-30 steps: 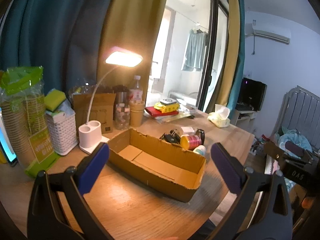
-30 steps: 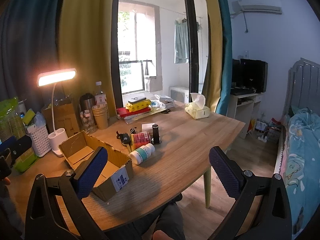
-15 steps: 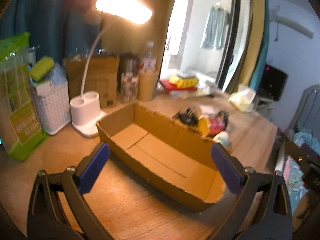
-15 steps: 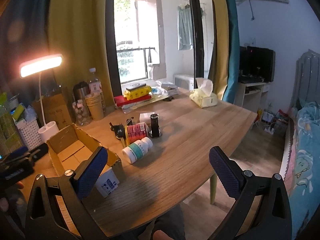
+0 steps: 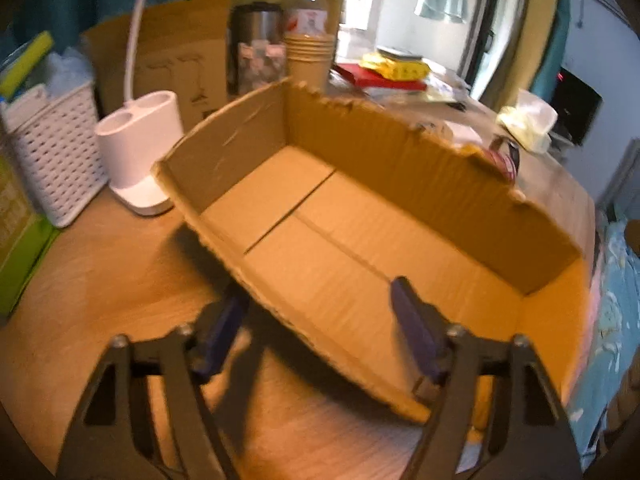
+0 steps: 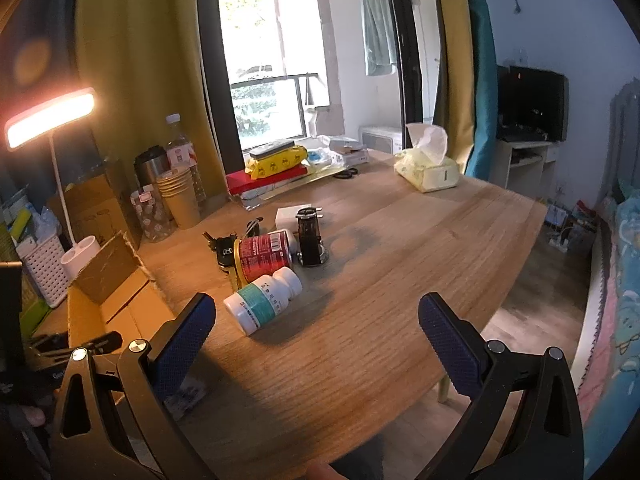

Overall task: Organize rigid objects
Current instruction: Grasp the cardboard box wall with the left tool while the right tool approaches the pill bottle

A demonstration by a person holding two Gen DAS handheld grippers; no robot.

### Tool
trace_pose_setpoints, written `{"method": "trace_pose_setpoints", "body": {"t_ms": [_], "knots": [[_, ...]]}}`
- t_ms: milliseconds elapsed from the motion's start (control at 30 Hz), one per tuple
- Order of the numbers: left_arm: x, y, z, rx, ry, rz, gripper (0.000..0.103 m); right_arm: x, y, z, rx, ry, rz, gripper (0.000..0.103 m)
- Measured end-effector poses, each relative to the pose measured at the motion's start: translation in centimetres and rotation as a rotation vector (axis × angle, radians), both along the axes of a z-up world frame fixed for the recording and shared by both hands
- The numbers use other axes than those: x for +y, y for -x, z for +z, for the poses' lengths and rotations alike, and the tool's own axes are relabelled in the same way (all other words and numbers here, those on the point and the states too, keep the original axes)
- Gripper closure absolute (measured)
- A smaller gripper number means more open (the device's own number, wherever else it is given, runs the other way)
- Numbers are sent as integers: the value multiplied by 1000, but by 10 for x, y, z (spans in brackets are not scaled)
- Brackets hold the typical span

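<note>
An open, empty cardboard box (image 5: 360,240) fills the left wrist view. My left gripper (image 5: 316,296) straddles its near wall, one finger outside and one inside. Its jaws are closing, with the wall between them and the pads still clear of it. In the right wrist view my right gripper (image 6: 316,308) is open and empty above the table. Just ahead of it lie a white bottle with a teal label (image 6: 262,300), a red can (image 6: 264,254), car keys (image 6: 224,250), a black cylinder (image 6: 310,240) and a small white box (image 6: 292,214). The cardboard box (image 6: 108,300) sits left of them.
Behind the box stand a white desk lamp (image 5: 140,152), a white basket (image 5: 56,152), paper cups (image 5: 310,56), a steel flask (image 5: 256,40) and a water bottle (image 5: 308,4). A tissue pack (image 6: 426,170) and stacked books (image 6: 272,176) lie farther back. The table edge (image 6: 500,300) drops off at the right.
My left gripper came down and forward onto the box's near wall, and its jaws have narrowed. My right gripper moved forward and lower toward the loose items.
</note>
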State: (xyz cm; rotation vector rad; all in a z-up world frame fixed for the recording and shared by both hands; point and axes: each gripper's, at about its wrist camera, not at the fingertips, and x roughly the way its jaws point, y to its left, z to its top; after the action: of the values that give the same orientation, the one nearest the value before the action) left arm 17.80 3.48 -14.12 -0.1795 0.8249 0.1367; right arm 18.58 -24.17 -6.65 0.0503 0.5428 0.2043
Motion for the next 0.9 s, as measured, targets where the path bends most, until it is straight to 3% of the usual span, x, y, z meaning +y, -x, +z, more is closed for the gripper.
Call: {"method": "trace_pose_setpoints", "body": {"t_ms": [33, 167, 567, 767, 900], "knots": [[1, -2, -2, 14, -17, -25, 55, 1, -2, -3, 8, -2, 3, 0], [13, -9, -6, 72, -10, -119, 68, 6, -7, -12, 32, -7, 9, 0], [42, -27, 6, 79, -110, -267, 79, 42, -44, -29, 87, -2, 27, 0], [46, -35, 1, 21, -80, -247, 80, 59, -70, -40, 122, 24, 31, 0], [51, -48, -4, -9, -8, -193, 80, 64, -91, -46, 144, 48, 10, 0]]}}
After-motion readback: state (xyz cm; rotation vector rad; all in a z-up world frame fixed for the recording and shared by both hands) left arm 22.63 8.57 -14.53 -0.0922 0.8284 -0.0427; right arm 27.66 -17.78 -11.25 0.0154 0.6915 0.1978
